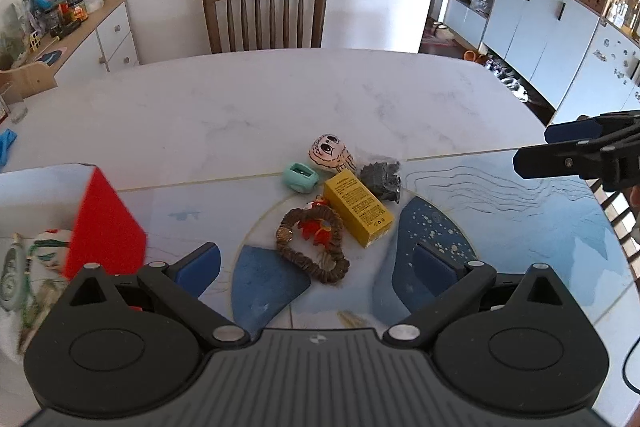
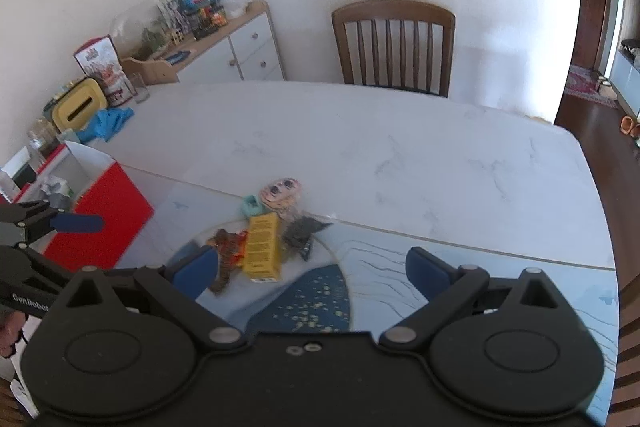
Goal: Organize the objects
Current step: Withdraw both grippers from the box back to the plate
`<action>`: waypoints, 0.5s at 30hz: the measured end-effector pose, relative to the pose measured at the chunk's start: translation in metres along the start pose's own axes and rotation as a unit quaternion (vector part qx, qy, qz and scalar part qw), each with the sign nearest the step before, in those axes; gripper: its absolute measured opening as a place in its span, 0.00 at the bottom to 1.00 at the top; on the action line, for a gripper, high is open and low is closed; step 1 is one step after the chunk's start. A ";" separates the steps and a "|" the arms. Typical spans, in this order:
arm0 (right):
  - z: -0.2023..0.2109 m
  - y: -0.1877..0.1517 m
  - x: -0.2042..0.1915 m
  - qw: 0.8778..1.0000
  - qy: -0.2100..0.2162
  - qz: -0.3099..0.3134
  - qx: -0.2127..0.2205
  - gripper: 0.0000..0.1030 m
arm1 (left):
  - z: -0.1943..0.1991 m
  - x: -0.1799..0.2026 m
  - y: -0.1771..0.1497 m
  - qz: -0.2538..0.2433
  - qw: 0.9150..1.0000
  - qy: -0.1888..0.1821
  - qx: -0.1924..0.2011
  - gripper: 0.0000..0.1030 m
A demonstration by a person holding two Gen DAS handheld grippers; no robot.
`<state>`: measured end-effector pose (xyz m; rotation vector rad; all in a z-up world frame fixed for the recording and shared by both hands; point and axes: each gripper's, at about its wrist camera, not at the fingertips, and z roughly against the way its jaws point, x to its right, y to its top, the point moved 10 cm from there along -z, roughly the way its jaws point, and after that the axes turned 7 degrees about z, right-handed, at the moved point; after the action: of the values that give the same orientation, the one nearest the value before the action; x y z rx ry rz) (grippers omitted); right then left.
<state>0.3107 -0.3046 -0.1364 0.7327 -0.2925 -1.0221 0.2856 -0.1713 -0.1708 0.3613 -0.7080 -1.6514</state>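
Lying flat on the blue patterned mat (image 1: 500, 195) on the marble table (image 1: 280, 99): one yellow cardboard box (image 1: 357, 209), rectangular, long axis running from far-left to near-right in the left wrist view. Just beside it, one brown woven ring (image 1: 312, 247) with a small red toy (image 1: 318, 227) inside, one mint sharpener (image 1: 300, 178), one round doll with drawn face (image 1: 330, 151), one dark crinkled packet (image 1: 381, 178). At left, one red box (image 1: 106, 223), open on top. Left gripper (image 1: 316, 263) near the cluster, fingers wide apart, holding nothing. Right gripper (image 2: 312, 267) at the right, also spread wide and empty. One wooden chair (image 1: 266, 13) at the far side.
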 end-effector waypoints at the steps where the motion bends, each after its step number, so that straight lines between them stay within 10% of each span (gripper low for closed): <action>1: -0.005 0.000 0.002 1.000 0.001 -0.001 -0.004 0.97 | -0.006 0.000 -0.001 0.002 1.000 0.004 0.001 1.00; 15: -0.071 -0.006 -0.014 0.998 0.042 0.007 -0.052 0.92 | -0.069 0.005 -0.017 0.015 1.000 0.016 -0.002 1.00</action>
<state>0.3378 -0.2650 -0.1907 0.6767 -0.1697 -0.9835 0.3126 -0.1918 -0.2331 0.3708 -0.6826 -1.6145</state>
